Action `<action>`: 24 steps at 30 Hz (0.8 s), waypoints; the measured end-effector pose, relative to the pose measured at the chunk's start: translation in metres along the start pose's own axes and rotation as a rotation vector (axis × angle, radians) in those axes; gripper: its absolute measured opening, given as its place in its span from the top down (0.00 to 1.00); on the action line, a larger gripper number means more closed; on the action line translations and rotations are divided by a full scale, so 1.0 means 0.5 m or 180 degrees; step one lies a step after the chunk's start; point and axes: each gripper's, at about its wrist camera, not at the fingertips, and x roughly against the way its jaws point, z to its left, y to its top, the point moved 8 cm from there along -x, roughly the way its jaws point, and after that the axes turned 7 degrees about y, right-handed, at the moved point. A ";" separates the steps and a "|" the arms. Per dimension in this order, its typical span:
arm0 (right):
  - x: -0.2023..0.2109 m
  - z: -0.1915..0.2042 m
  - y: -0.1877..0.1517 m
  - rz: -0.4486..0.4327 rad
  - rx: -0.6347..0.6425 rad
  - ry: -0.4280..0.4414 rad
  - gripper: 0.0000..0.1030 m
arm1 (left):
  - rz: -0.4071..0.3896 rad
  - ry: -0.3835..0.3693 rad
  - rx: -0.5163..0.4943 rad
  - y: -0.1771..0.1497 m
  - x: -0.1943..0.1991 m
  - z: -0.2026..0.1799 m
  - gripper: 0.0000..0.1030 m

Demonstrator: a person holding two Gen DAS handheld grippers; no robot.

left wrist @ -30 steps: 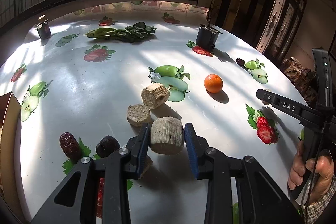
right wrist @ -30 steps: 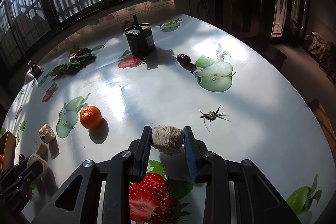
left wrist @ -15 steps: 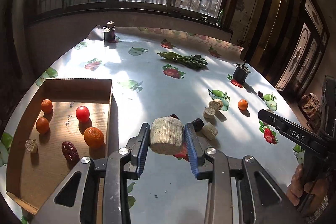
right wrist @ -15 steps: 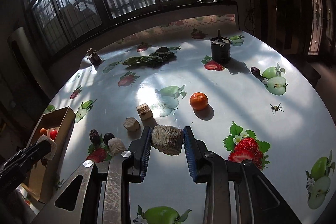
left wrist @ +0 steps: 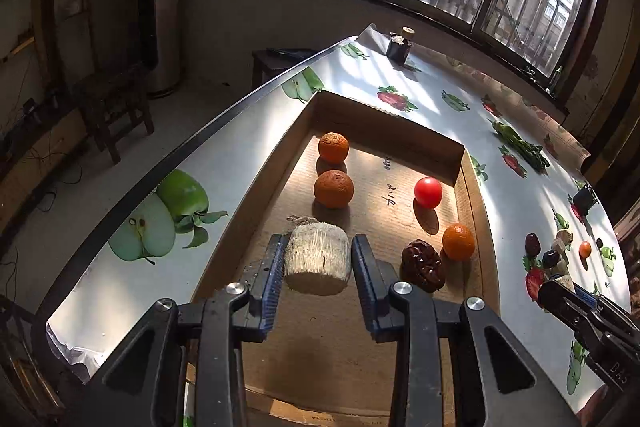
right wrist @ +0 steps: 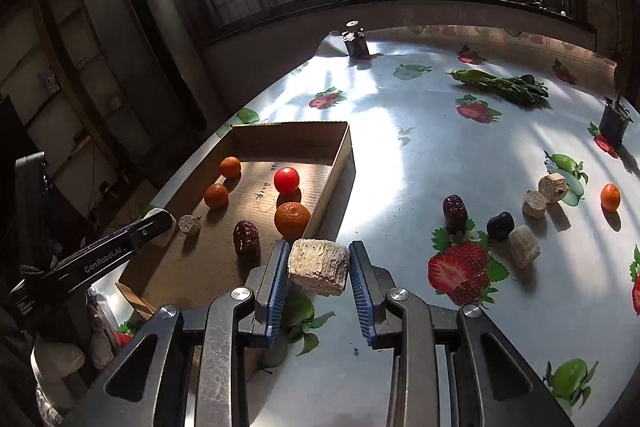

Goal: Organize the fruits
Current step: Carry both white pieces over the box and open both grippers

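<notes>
My left gripper (left wrist: 318,263) is shut on a beige fibrous chunk (left wrist: 316,259) and holds it over the cardboard box (left wrist: 384,131), which holds three oranges (left wrist: 334,189), a red tomato (left wrist: 428,192), a dark date (left wrist: 422,265) and a small beige piece (right wrist: 189,225). My right gripper (right wrist: 318,269) is shut on another beige chunk (right wrist: 319,266), just above the table by the box's near right corner (right wrist: 340,163). Loose on the table lie beige chunks (right wrist: 523,246), dates (right wrist: 455,207) and an orange (right wrist: 610,197).
A bunch of green leaves (right wrist: 500,85) lies at the back of the fruit-print table. A dark jar (right wrist: 356,41) stands at the far edge and a small black pot (right wrist: 614,119) at the right. A wooden stool (left wrist: 116,99) stands on the floor to the left.
Both grippers have swung left from the loose fruit toward the box, each still holding its chunk. The left one now hangs over the box; the right one is at its corner.
</notes>
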 end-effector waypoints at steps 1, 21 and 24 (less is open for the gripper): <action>-0.017 0.017 -0.005 0.0056 0.0049 0.0033 0.68 | 0.0041 0.0002 0.0015 -0.003 -0.008 0.007 0.68; -0.198 0.087 -0.041 0.0725 0.0333 0.0069 0.68 | 0.0442 0.0136 0.0081 0.004 -0.106 0.009 0.68; -0.201 0.085 -0.038 0.0698 0.0392 0.0005 0.68 | 0.0416 0.0162 0.0072 0.007 -0.109 0.010 0.68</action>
